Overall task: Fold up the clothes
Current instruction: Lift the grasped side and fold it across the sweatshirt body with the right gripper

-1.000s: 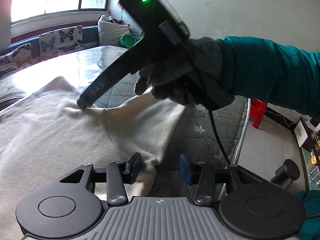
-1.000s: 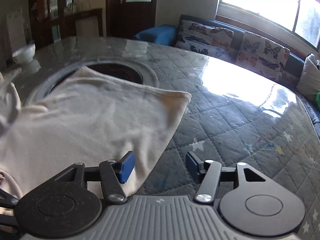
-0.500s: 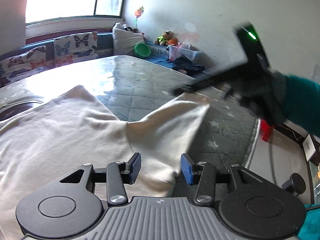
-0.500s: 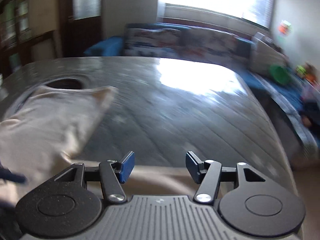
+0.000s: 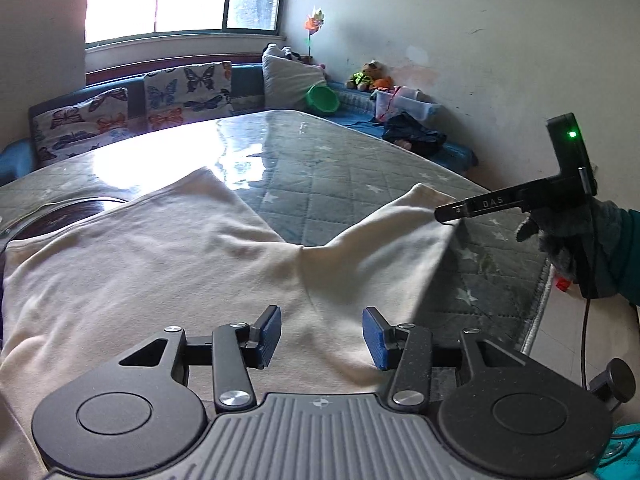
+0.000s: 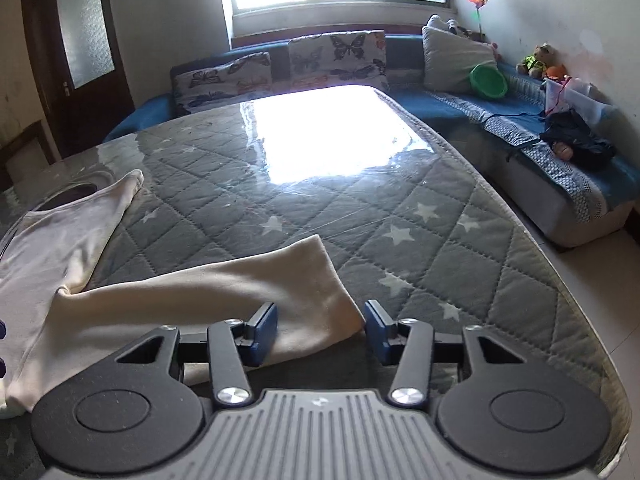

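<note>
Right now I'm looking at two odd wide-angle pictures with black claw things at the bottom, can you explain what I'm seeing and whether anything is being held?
No robot here: a person holds a two-finger gripper in each hand, and each gripper carries a fisheye camera looking forward along its fingers. One picture is from the left gripper, the other from the right gripper; the blue pads are their fingertips.

In the left view you also see the right gripper from outside, held by a gloved hand with a teal sleeve.

A cream garment lies spread on a quilted, star-patterned table cover under shiny clear plastic. Its sleeve stretches out toward the right gripper.

Both grippers are open and hold nothing. The sleeve's end lies right at the right gripper's tips, between the open pads.
</note>
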{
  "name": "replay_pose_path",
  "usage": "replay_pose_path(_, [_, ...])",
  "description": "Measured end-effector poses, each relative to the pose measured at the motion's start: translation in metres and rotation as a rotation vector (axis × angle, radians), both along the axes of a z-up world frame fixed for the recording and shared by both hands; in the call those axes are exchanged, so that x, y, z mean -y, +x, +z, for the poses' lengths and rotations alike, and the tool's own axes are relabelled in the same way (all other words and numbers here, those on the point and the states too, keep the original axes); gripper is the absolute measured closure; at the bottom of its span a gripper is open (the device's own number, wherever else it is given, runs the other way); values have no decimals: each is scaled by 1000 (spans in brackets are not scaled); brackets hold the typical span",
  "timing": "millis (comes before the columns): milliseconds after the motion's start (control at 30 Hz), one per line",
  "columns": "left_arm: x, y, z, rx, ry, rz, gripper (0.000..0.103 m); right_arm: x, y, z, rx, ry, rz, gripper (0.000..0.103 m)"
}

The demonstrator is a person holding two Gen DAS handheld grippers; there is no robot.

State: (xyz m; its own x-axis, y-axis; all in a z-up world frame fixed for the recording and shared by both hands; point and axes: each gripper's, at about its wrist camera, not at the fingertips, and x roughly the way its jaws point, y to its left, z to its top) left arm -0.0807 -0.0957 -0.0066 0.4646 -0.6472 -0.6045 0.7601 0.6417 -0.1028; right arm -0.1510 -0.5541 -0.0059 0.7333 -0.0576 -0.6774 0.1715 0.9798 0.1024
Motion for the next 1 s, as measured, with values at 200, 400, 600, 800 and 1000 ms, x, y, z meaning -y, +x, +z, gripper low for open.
replay_pose_path(200, [8,2,0,7,11,1,52,0,-7,10,45,47,-13,89])
replay_pose_path(400, [27,2,-5,2,17,-39,50,-2,-19,40,132,52,17,93])
replay_pose_path(600, [40,4,-14,-14,23,-58,44,-14,-21,75,198,38,68,93])
replay_pose_path(800, [36,1,-10,-27,-27,-62,39,-41,-19,109,255,18,147,93])
replay_pose_path(1000, [-14,-6,10,4,-103,28,38,-82,-14,142,311,-17,259,93])
